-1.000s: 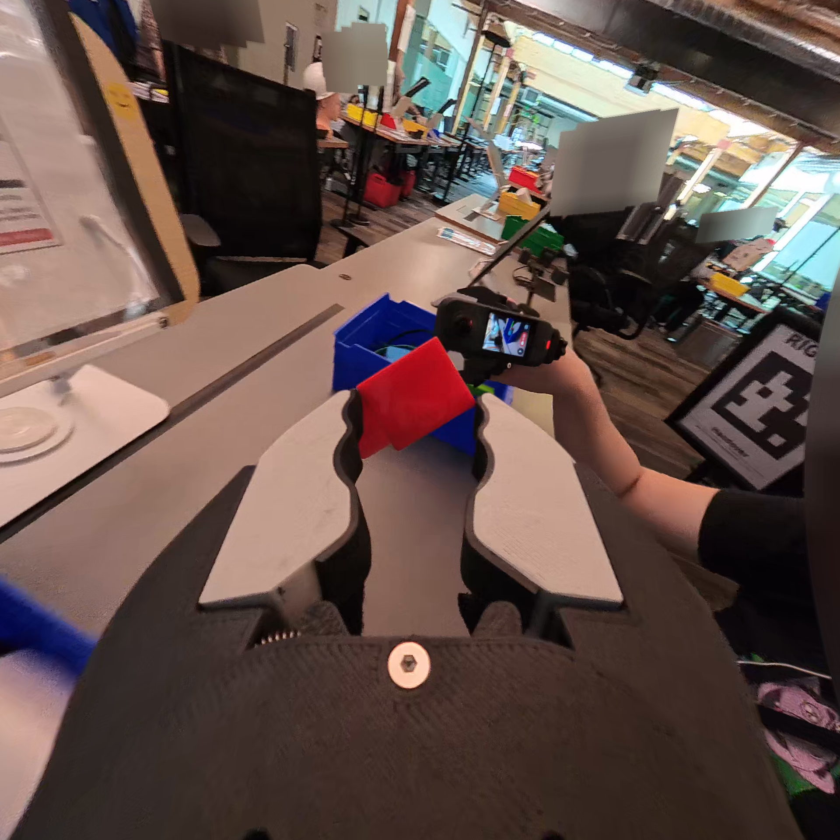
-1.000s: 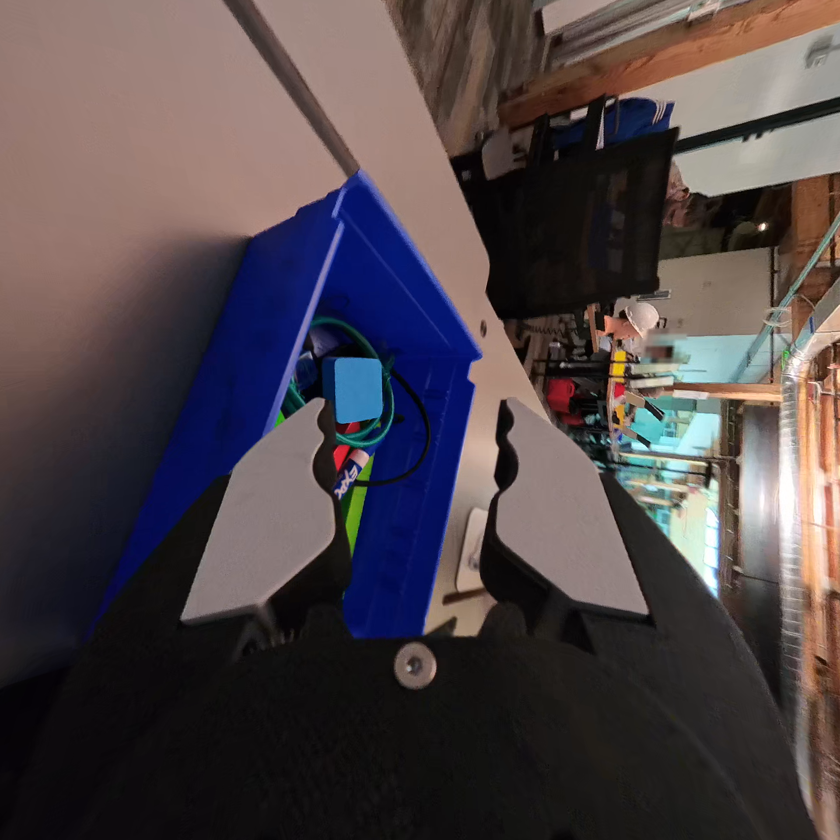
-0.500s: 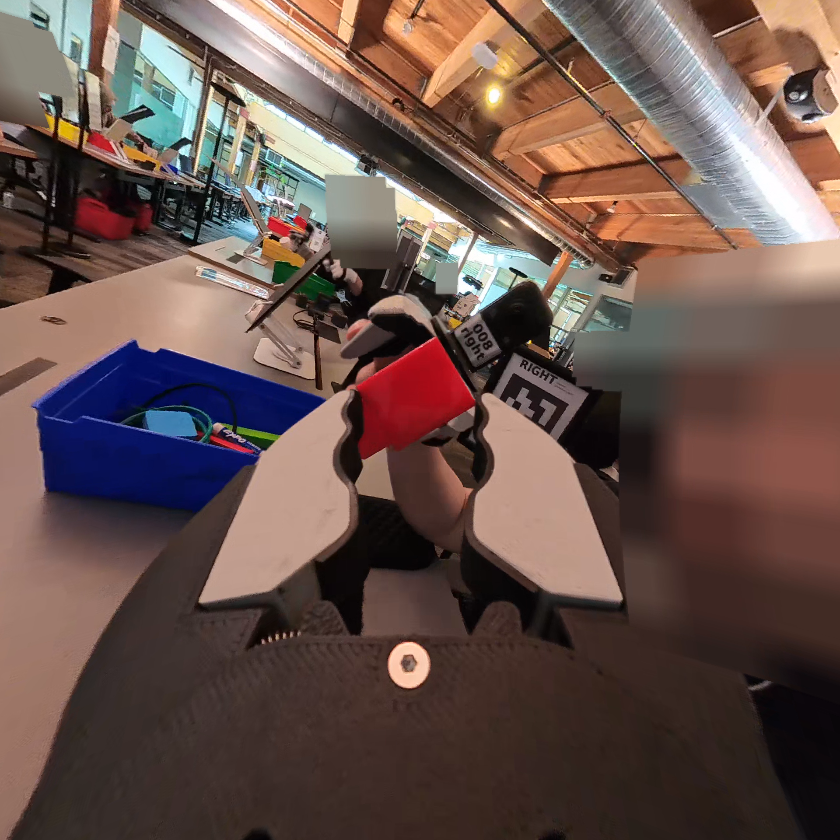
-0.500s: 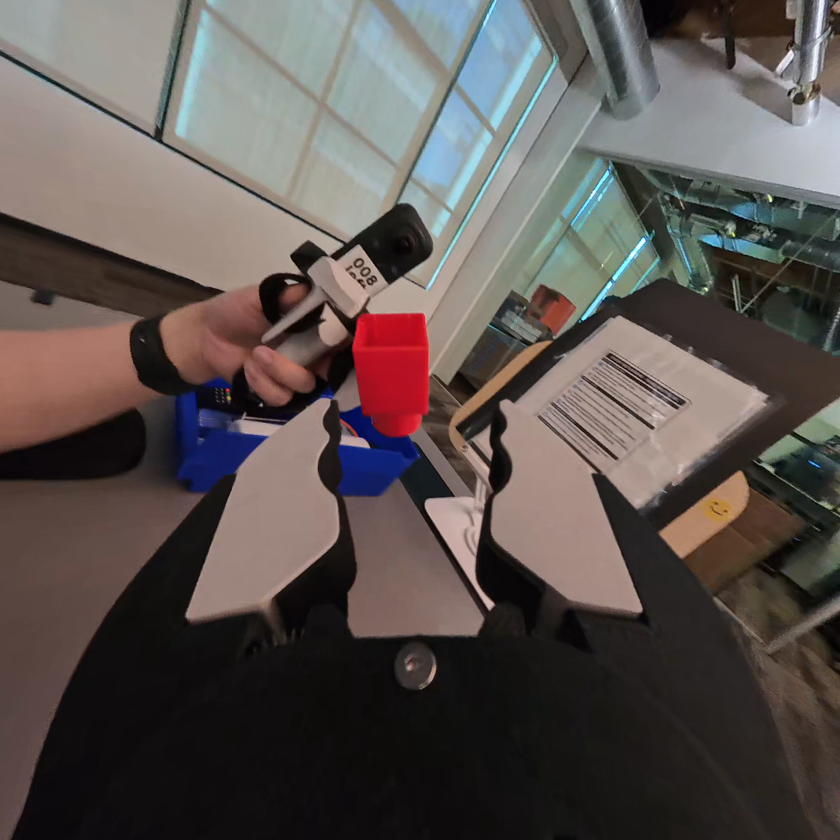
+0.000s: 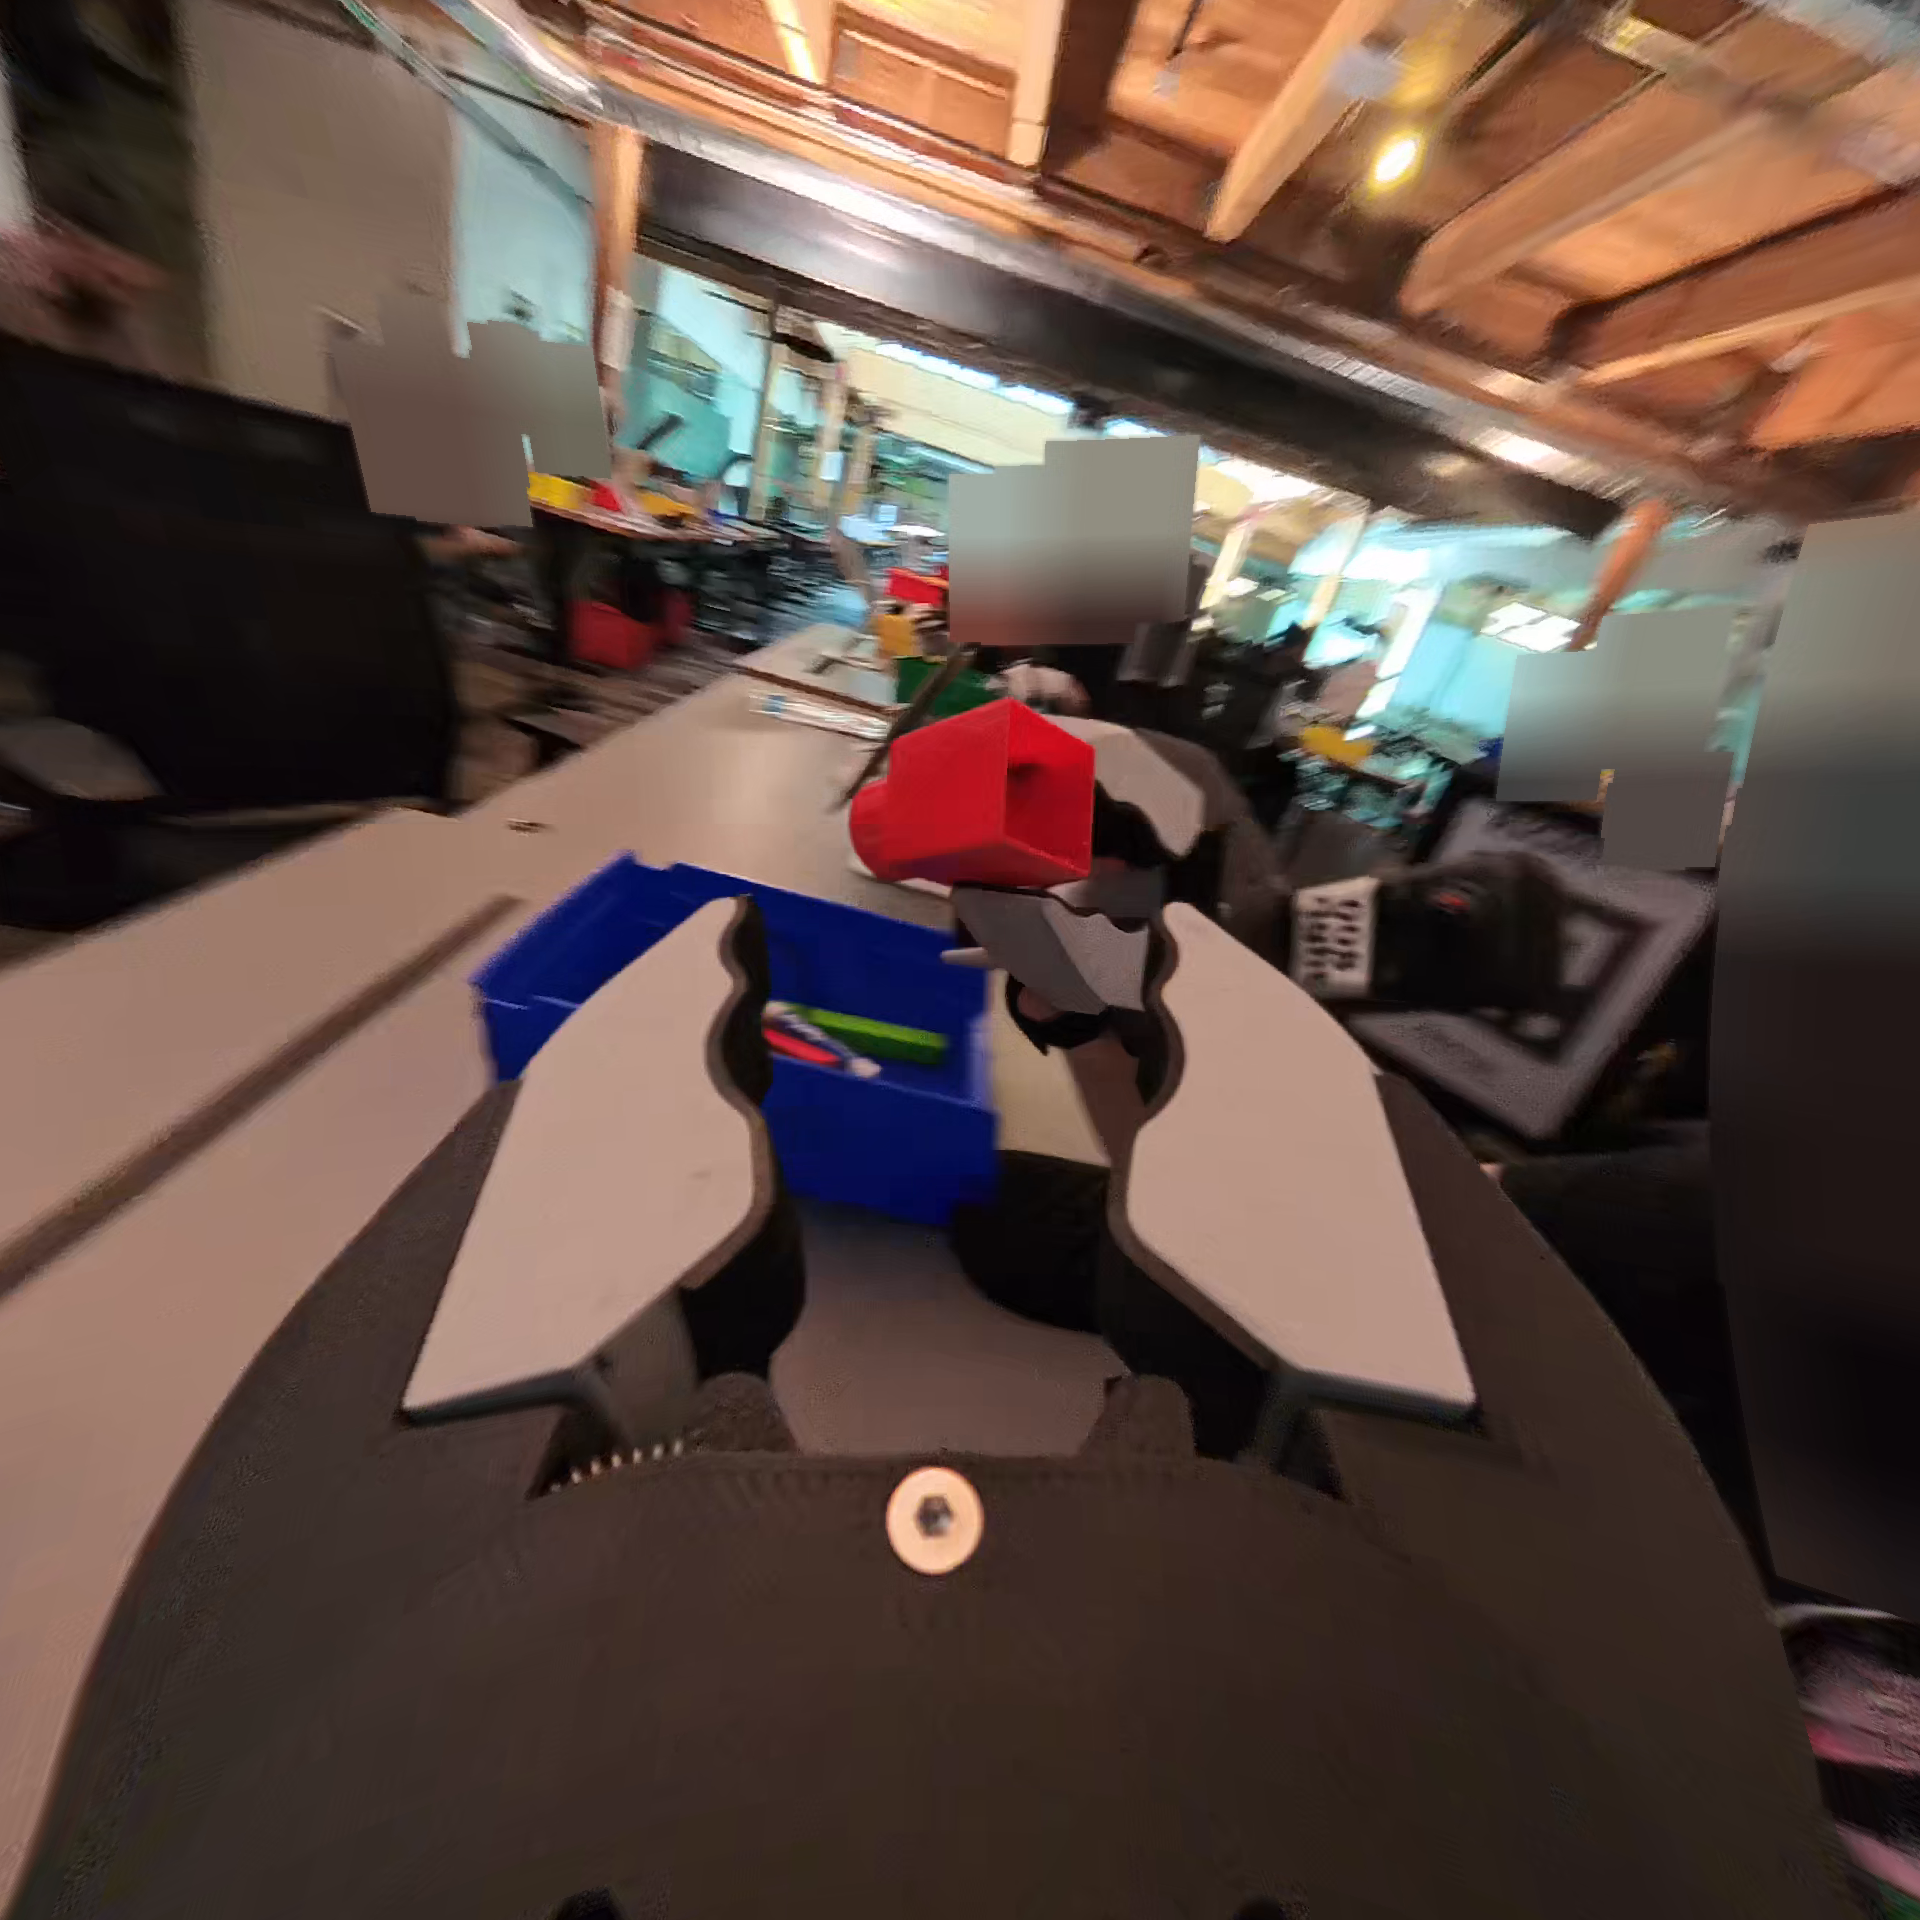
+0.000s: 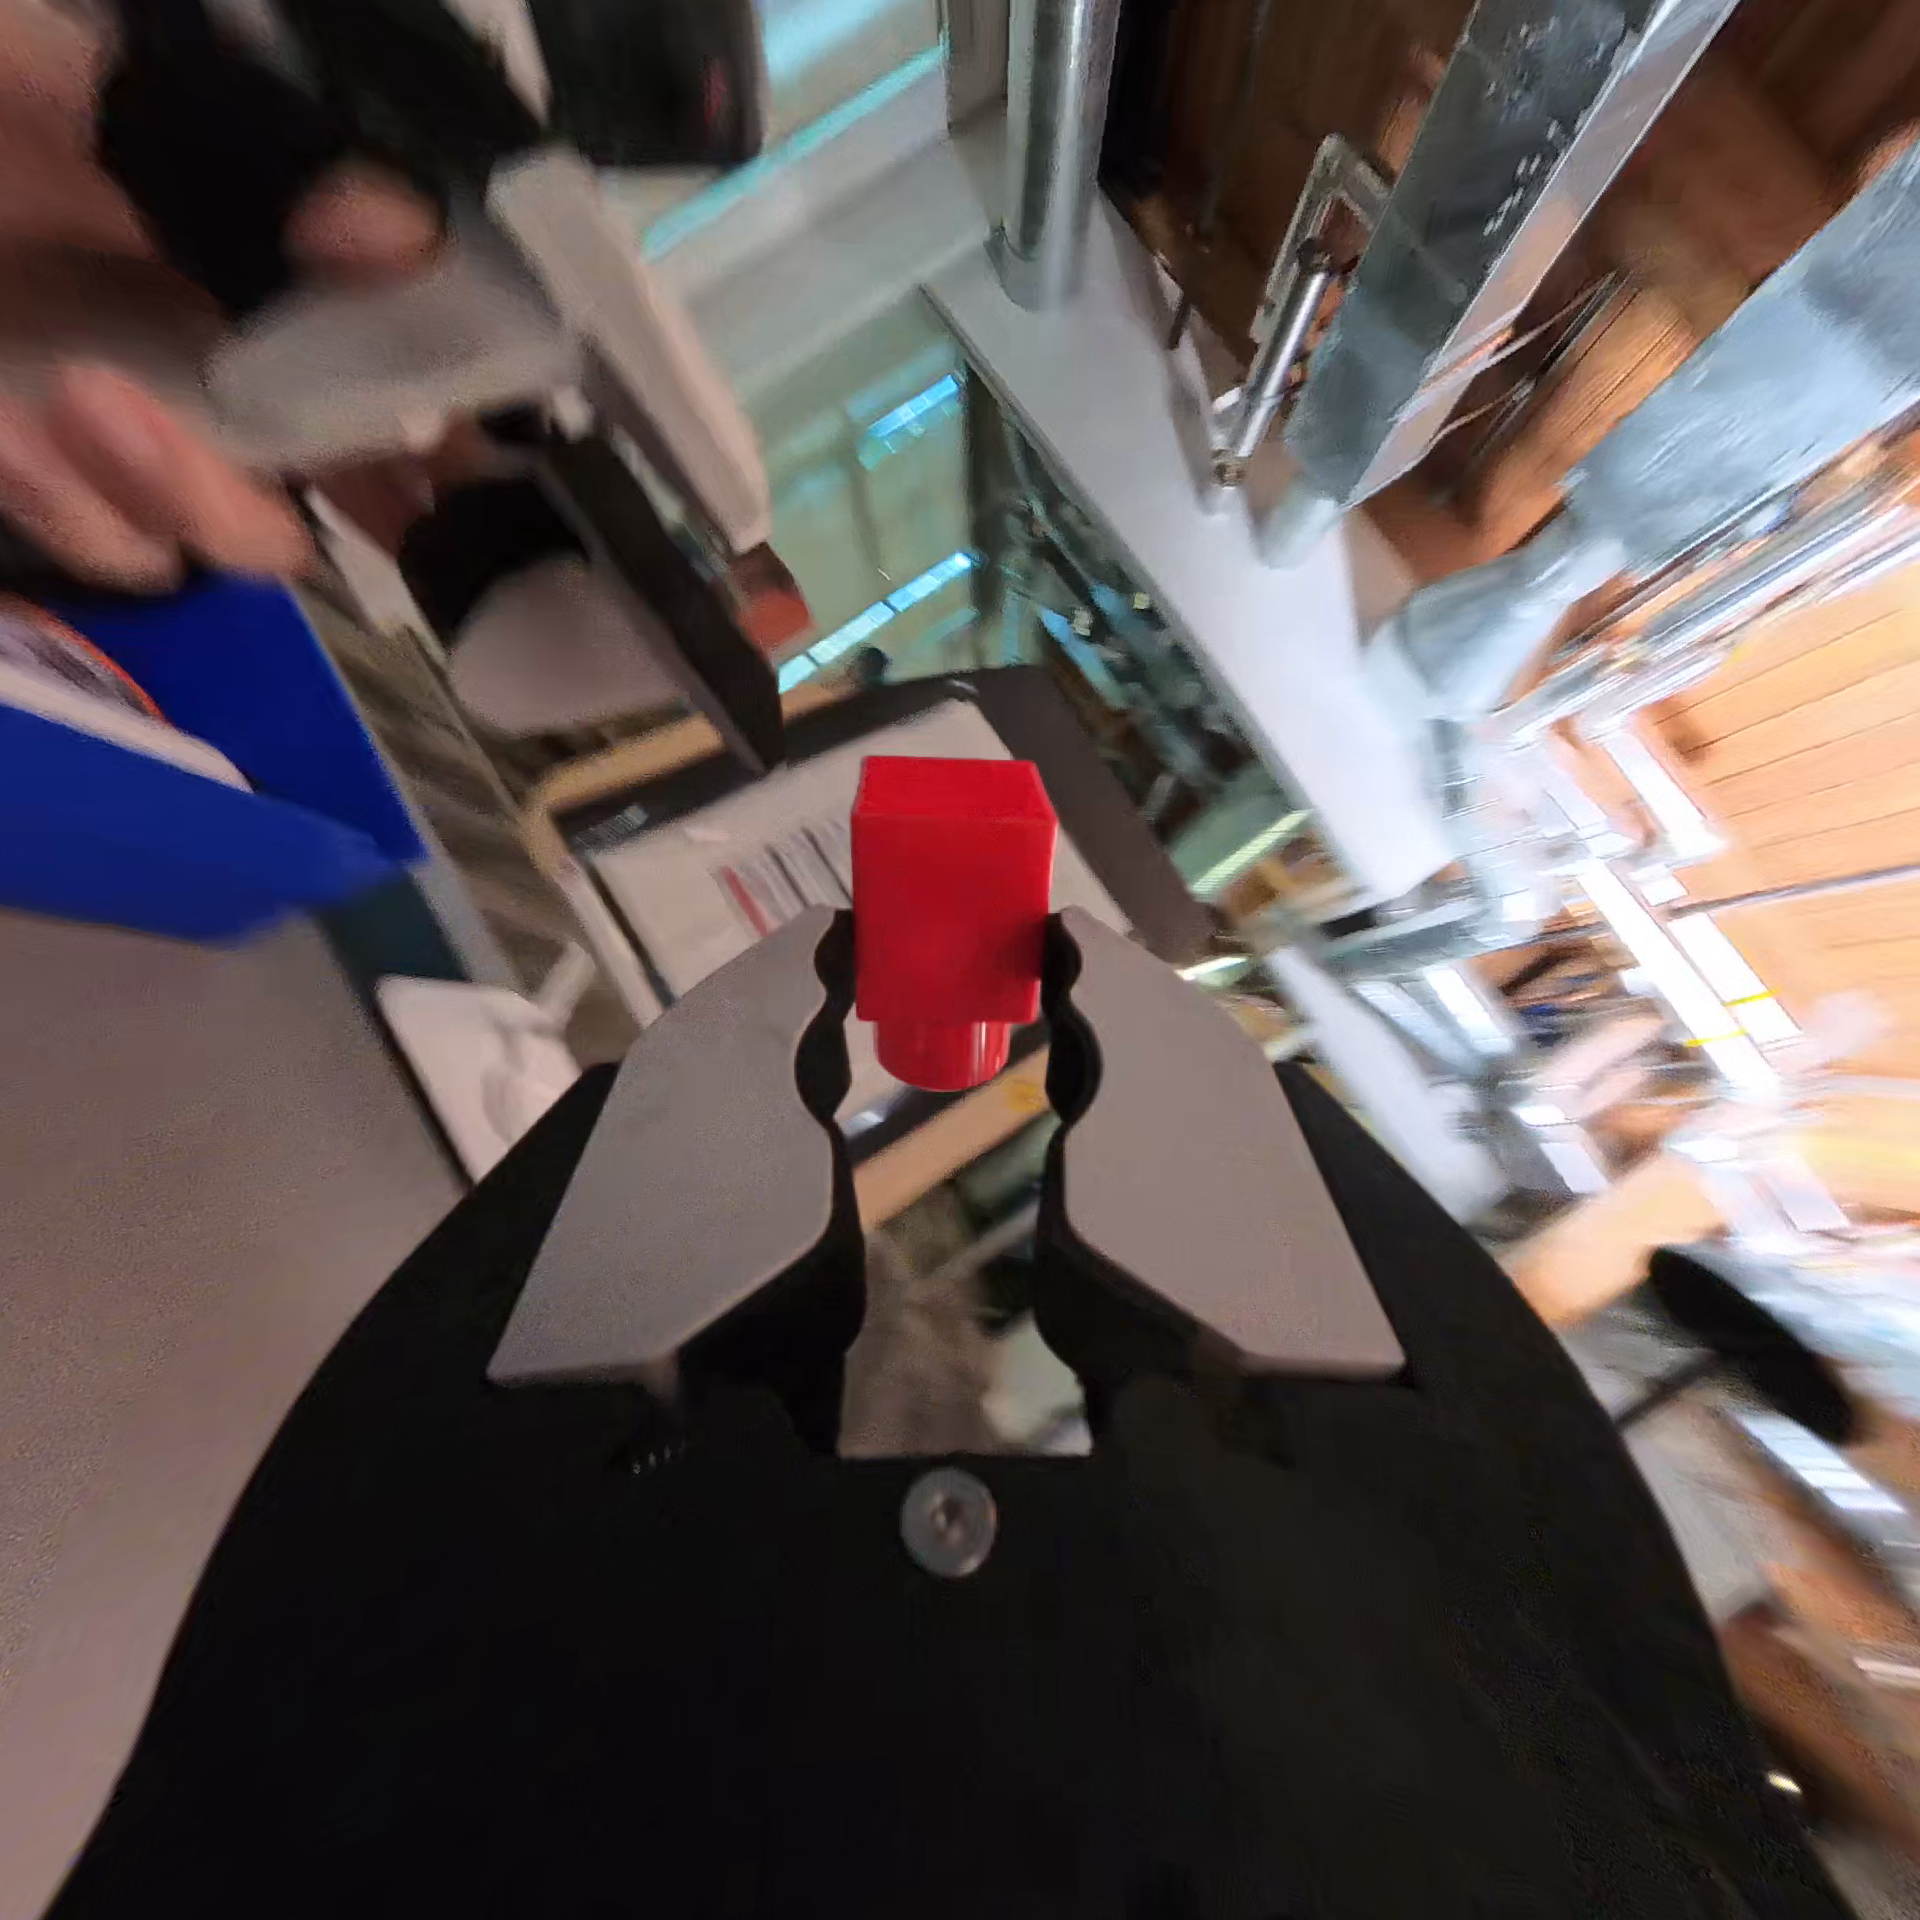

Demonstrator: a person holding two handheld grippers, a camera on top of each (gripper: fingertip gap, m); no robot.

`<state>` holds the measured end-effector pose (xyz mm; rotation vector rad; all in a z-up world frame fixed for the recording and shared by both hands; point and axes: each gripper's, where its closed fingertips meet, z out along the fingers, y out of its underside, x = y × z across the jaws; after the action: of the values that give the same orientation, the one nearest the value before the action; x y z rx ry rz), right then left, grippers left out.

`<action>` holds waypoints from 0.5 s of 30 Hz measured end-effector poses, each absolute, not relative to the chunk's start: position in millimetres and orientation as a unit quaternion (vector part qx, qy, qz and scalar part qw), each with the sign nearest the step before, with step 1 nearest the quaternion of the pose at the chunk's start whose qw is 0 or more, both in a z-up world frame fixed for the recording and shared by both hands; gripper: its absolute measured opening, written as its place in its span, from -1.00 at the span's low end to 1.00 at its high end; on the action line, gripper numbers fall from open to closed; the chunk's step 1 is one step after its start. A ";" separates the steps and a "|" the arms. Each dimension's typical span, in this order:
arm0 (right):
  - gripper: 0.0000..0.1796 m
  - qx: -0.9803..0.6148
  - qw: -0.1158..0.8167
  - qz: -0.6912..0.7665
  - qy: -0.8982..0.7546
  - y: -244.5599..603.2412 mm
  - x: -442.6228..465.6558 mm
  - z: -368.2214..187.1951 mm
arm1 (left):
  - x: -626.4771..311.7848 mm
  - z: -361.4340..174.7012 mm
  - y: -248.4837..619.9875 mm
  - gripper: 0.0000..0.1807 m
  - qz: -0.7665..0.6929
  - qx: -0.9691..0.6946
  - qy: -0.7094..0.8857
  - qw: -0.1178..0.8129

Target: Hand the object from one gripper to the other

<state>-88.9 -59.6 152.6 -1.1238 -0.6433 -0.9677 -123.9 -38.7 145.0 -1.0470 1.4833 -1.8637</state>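
Now the red block [image 6: 943, 902] has passed from the left gripper [image 5: 951, 925], whose fingers stand apart and bare, to the right gripper [image 6: 948, 930], clamped on it above the worktop [image 5: 260, 997] beside the blue bin [image 5: 883, 1132].

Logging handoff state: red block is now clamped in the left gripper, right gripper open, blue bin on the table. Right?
Sides are swapped. The right wrist view shows the right gripper shut on the red block. The left wrist view shows the left gripper open and holding nothing, the block out ahead of it in the other gripper. The blue bin is on the table.
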 end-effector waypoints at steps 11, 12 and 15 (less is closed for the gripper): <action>-0.61 -0.429 0.586 -0.600 -0.336 -45.3 -105.8 135.5 | -108.9 123.4 -39.3 -0.06 -0.460 -0.414 0.626 0.474; -0.61 -0.426 0.586 -0.600 -0.338 -45.4 -108.5 135.3 | -108.0 121.9 -39.2 -0.11 -0.450 -0.412 0.630 0.481; -0.61 -0.416 0.578 -0.610 -0.346 -44.5 -114.9 134.0 | -105.7 117.6 -40.3 -0.24 -0.427 -0.404 0.640 0.495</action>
<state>-114.9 -44.5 134.0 -0.9734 -0.8102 -1.4275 -105.7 -40.3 117.6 -0.9799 1.5507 -1.0350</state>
